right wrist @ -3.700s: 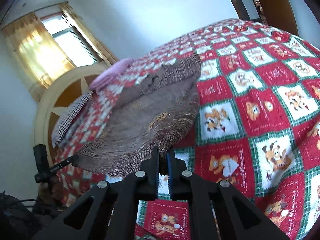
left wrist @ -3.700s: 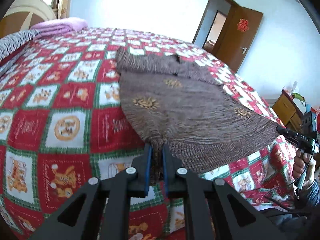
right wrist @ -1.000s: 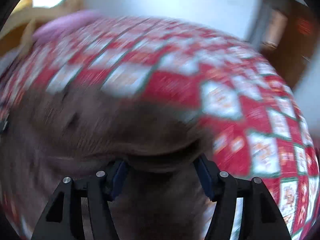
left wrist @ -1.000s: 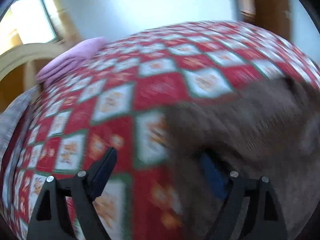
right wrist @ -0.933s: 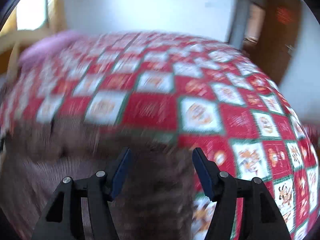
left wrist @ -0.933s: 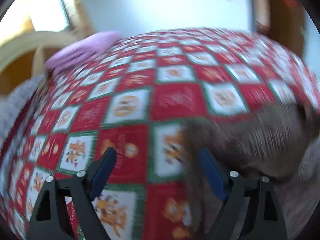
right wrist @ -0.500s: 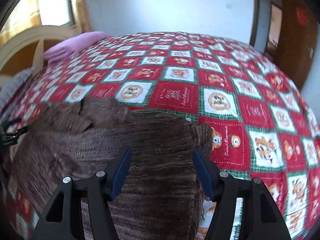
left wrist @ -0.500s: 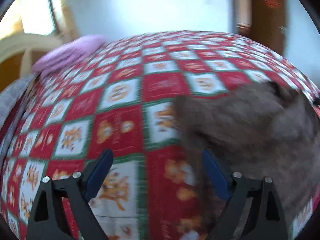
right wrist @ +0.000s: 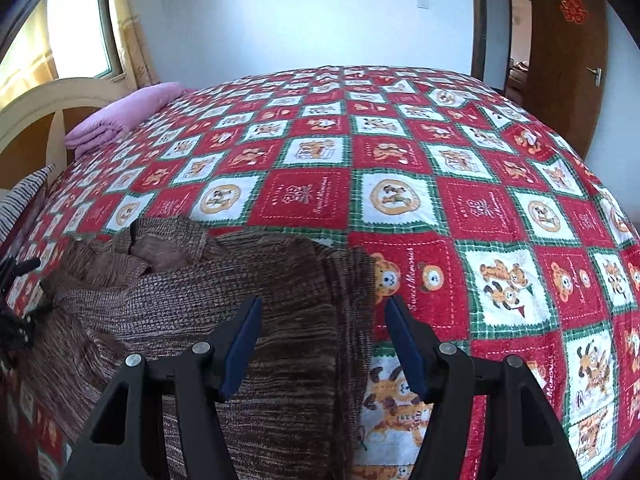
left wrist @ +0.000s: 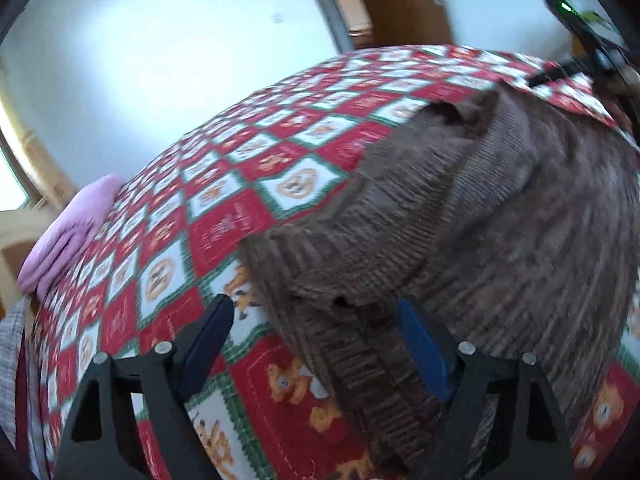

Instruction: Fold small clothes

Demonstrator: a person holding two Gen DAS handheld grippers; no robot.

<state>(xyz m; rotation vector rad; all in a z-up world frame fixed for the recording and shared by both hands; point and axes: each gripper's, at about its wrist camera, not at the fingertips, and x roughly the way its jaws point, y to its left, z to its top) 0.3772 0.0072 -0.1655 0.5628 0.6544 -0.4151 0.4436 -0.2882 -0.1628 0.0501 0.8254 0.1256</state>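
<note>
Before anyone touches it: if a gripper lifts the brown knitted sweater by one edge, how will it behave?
The brown sweater will probably droop; it already lies in soft folds on the quilt. Its ribbed knit looks thick, so likely grippy rather than slippery, and fairly heavy.

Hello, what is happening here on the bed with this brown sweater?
A person with a gripper in each hand is folding a brown sweater on a red patchwork quilt. The sweater lies folded over on itself. Both the left gripper and the right gripper are open above its edge, gripping nothing. The left jaws have just closed a little.
</note>
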